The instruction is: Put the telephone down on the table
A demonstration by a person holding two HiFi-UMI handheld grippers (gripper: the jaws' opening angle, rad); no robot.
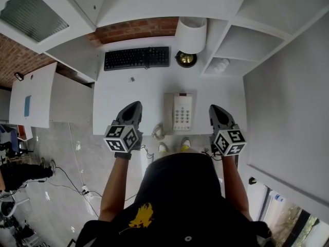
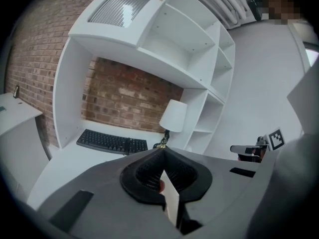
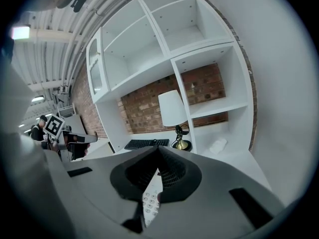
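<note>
While the person stood at the white counter point(image 1: 149, 94), the left tongs point(image 1: 135, 106) hung over its near edge. Their two jaws were pressed together at the tips with nothing pinched between them. Beyond them, toward the back of the counter, a black keyboard point(image 1: 136, 58) lay along the foot of the brick wall point(image 1: 136, 29). To its right, near the front edge, the cream telephone point(image 1: 181, 112) lay flat on the counter with its keypad facing up. It sat between the two pairs of tongs and was touched by neither. Its coiled cord point(image 1: 158, 131) trailed off the front edge at the telephone's left corner. Behind the telephone stood a lamp point(image 1: 190, 35) with a white shade and a brass base, just right of the keyboard. Further right, the right tongs point(image 1: 215, 109) were likewise closed tip to tip and empty, and in the right gripper view the keypad showed through the slit beneath them. White shelves point(image 1: 247, 42) filled the far right.
</note>
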